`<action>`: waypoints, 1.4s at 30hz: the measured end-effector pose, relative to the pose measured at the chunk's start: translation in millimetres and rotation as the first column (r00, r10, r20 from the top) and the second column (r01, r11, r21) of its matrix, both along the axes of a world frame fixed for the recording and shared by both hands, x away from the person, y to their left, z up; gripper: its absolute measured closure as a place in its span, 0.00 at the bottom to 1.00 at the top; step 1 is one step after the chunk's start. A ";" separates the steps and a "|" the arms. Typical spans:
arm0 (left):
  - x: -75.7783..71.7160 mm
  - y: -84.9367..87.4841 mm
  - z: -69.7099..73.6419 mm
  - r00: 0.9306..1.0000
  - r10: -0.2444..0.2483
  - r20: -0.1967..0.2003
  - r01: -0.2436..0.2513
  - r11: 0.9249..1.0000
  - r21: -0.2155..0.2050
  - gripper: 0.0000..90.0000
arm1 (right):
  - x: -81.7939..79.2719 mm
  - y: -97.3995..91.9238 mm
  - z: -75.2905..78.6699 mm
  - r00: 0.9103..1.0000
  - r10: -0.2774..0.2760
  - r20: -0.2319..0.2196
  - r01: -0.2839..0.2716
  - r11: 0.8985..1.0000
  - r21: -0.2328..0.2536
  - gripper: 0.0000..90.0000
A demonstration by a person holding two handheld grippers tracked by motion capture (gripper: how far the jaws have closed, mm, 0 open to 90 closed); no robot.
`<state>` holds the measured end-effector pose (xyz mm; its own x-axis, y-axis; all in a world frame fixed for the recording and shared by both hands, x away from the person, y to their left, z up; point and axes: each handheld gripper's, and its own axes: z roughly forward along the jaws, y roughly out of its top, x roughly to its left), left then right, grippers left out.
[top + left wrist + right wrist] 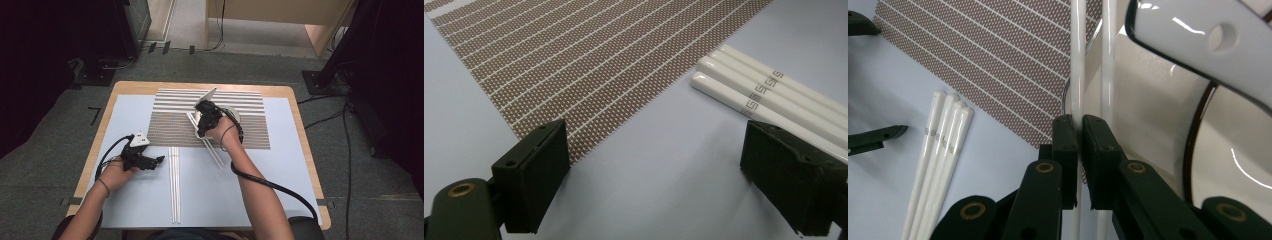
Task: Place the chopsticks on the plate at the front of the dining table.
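My right gripper point(1080, 135) is shut on a white chopstick point(1075, 75). A second chopstick point(1108, 60) runs alongside it behind the right jaw, and I cannot tell whether that one is gripped too. In the high view the right gripper point(202, 126) hovers over the brown striped placemat point(170, 125), with the chopsticks point(215, 155) slanting back toward the person. Several more white chopsticks point(174, 185) lie together on the pale mat. My left gripper point(159, 161) rests just left of them, open with nothing between its jaws point(656, 165); the ends of those chopsticks point(764, 95) lie beside its right jaw.
A white bowl point(1158, 130) with a dark rim sits on the placemat point(998, 60) right of the held chopstick, with a white spoon point(1198, 40) over it. The pale mat point(290, 165) covers most of the wooden table point(300, 125). Cables trail on the floor around it.
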<state>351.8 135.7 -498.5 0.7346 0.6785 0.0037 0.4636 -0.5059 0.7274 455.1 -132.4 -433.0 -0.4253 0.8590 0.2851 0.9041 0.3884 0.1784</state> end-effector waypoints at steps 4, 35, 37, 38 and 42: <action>0.0 0.0 -0.1 1.000 0.000 0.001 0.000 1.000 -0.001 0.13 | 0.6 0.9 -1.0 1.000 0.001 0.006 -0.001 1.000 -0.004 0.95; 0.0 0.0 0.0 1.000 0.000 0.000 0.000 1.000 0.000 0.13 | 4.7 8.3 -4.2 0.999 -0.009 0.043 0.011 0.999 -0.048 0.94; 0.0 0.0 -0.1 1.000 0.000 0.000 0.000 1.000 0.000 0.13 | 4.8 8.0 -4.0 0.999 -0.007 0.046 0.009 0.999 -0.048 0.95; 0.0 0.0 0.0 1.000 0.000 0.000 0.000 1.000 0.000 0.13 | 4.5 8.3 -3.4 0.999 -0.006 0.044 0.009 0.999 -0.050 0.95; 0.0 0.0 0.0 1.000 0.000 0.000 0.000 1.000 0.000 0.13 | 4.0 8.0 -1.6 0.999 -0.003 0.050 0.006 0.998 -0.055 0.95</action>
<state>351.8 135.7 -498.5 0.7348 0.6782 0.0039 0.4635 -0.5063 0.7272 459.2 -124.5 -434.6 -0.4340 0.8748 0.2156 0.8963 0.3949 0.2019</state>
